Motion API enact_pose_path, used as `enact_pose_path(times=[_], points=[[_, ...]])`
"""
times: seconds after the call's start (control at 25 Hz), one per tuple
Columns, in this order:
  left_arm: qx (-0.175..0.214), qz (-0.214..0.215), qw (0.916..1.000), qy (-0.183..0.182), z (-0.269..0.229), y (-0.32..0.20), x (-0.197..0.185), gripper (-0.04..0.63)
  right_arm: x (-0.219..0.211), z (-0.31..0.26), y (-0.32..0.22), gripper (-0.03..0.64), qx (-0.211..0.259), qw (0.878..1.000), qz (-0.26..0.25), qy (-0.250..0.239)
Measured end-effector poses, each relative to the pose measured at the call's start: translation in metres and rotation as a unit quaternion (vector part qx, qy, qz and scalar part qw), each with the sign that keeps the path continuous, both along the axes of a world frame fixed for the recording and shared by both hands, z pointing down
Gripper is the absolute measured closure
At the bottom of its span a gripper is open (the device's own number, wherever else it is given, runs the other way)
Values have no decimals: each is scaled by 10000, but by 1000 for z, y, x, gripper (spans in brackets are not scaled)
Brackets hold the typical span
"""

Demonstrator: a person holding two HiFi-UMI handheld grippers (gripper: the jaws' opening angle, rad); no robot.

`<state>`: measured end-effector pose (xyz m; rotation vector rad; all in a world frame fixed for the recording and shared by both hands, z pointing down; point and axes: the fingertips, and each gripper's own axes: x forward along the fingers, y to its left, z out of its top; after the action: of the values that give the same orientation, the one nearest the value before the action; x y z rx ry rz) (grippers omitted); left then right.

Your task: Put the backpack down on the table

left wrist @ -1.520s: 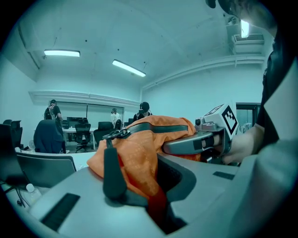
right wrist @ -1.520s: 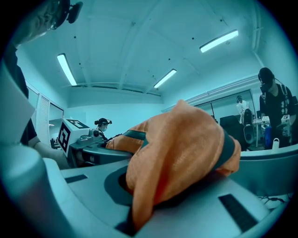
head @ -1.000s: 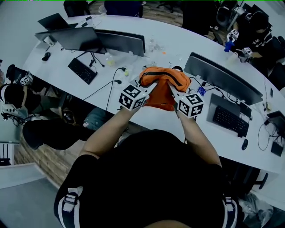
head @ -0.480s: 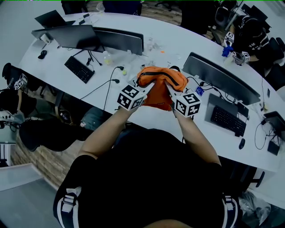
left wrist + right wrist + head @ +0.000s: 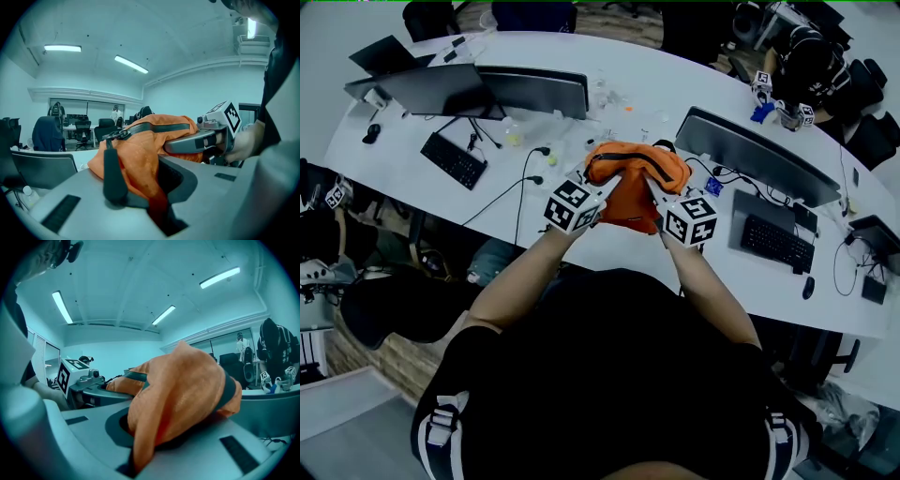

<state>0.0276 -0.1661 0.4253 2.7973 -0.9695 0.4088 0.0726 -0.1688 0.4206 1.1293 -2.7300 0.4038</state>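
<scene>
Left tongs (image 5: 600,186), right tongs (image 5: 653,190): tight on backpack (image 5: 636,167) between them.

Backpack (image 5: 635,178): matt orange cloth. Table (image 5: 619,248): smooth white top.

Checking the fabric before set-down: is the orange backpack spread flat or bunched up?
Bunched up: the backpack is crumpled, its fabric pinched in both the left gripper and the right gripper.

I note the head camera looks steeply down from above the orange backpack (image 5: 634,171). Both gripper cameras sit tight against it, facing each other across it; all three views share it.
</scene>
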Motion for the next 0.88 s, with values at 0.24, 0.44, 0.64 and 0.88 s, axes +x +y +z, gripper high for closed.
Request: enact_pose_path(times=[0.24, 0.44, 0.64, 0.88], points=[[-30, 141, 9999, 4, 5, -8, -2, 554, -2, 4, -7, 583, -43, 9999, 140, 30], [-79, 222, 9997, 11, 10, -14, -6, 554, -6, 9, -13, 584, -100, 9998, 192, 38], [-144, 283, 9995, -15, 15, -20, -9, 554, -8, 14, -18, 584, -144, 9996, 226, 42], [-261, 343, 9991, -8, 25, -25, -16, 554, -15, 25, -22, 584, -261, 9994, 230, 47]])
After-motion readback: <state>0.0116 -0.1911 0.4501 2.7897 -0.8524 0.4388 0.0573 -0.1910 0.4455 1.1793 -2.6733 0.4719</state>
